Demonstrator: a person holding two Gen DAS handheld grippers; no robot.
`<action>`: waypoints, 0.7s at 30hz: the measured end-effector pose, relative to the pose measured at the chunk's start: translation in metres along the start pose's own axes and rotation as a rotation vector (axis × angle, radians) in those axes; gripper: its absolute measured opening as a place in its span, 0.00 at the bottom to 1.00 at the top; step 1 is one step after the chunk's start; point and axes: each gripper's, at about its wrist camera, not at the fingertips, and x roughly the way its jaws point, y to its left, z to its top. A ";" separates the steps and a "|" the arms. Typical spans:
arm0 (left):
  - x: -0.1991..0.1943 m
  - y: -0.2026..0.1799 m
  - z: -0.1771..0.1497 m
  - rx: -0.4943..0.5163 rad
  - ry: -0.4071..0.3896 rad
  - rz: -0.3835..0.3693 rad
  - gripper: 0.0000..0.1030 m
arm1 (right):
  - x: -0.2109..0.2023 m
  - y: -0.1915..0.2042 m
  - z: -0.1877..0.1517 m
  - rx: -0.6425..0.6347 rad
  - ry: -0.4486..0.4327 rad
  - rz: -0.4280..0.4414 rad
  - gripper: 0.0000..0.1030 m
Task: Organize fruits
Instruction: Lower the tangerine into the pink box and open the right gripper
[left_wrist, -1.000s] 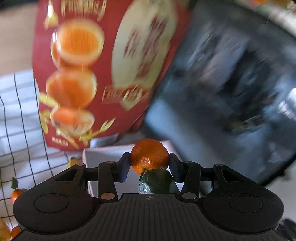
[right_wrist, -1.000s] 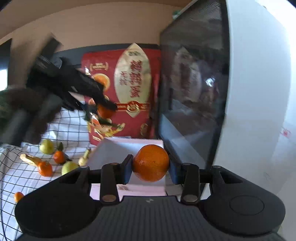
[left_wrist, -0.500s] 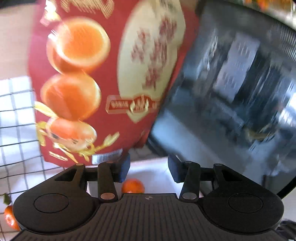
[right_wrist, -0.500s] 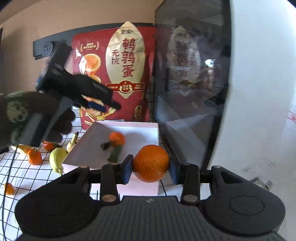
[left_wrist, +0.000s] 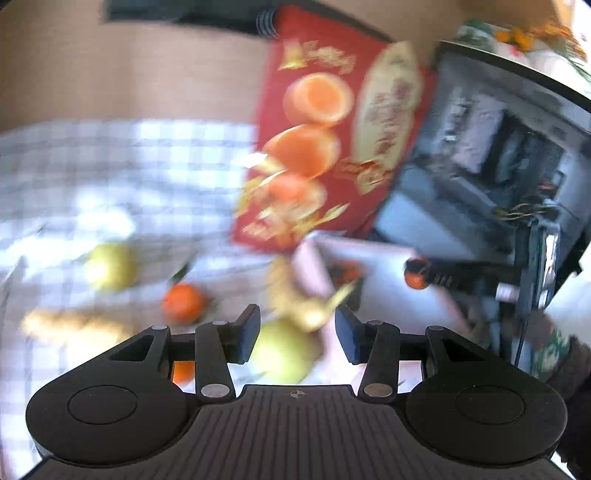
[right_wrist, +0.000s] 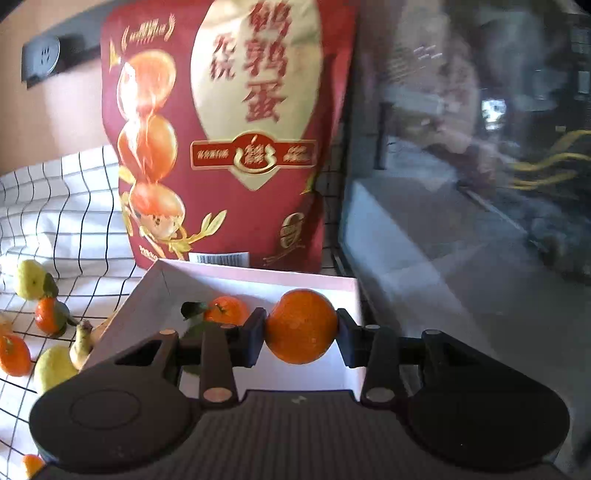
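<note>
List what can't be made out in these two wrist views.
- Left wrist view: motion blur smears the loose fruit on the checked cloth; kinds uncertain.
- Right wrist view: the open white cardboard box has its near floor hidden by the right gripper and the round orange fruit it grips.

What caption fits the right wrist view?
Right gripper holds an orange over the white box, mandarin inside.

The left tool has dropped its tangerine into the white box and swung toward the loose fruit.
</note>
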 end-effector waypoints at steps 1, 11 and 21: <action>-0.005 0.009 -0.006 -0.021 0.006 0.022 0.48 | 0.005 0.003 0.002 -0.009 0.002 0.000 0.41; -0.021 0.066 -0.055 -0.174 0.098 0.229 0.48 | -0.025 0.032 0.002 -0.094 -0.069 0.026 0.52; -0.003 0.039 -0.052 -0.184 0.087 0.122 0.48 | -0.102 0.057 -0.037 -0.185 -0.157 0.089 0.57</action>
